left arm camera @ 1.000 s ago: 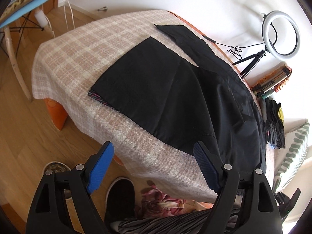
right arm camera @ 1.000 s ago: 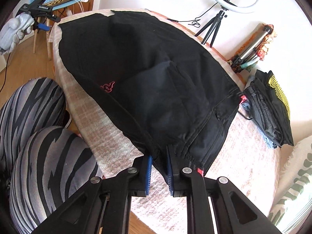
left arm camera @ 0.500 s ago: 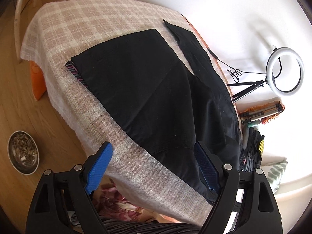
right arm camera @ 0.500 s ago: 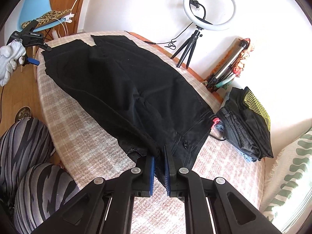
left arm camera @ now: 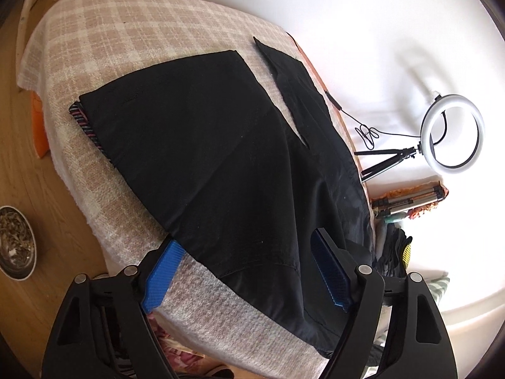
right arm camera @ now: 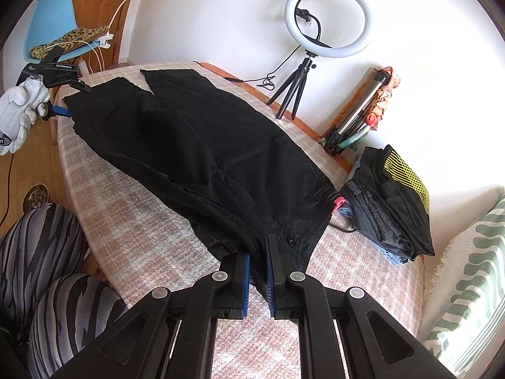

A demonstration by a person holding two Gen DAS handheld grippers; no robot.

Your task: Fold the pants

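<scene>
Right gripper (right arm camera: 258,268) clamps its jaws on the waist edge of the black pants (right arm camera: 202,145), near side of the checked table cloth (right arm camera: 132,202). Left gripper (left arm camera: 246,271) hangs spread wide, empty, over the legs. Ring light (right arm camera: 328,19) stands far right.

"GenRobot.AI" printed on the left hand-held gripper (right arm camera: 68,93); nothing else legible.

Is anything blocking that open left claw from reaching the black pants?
Nothing visible does. The left gripper hangs open right over the near edge of the black pants, with only the checked blanket beneath. The right gripper already clamps the waistband.
</scene>
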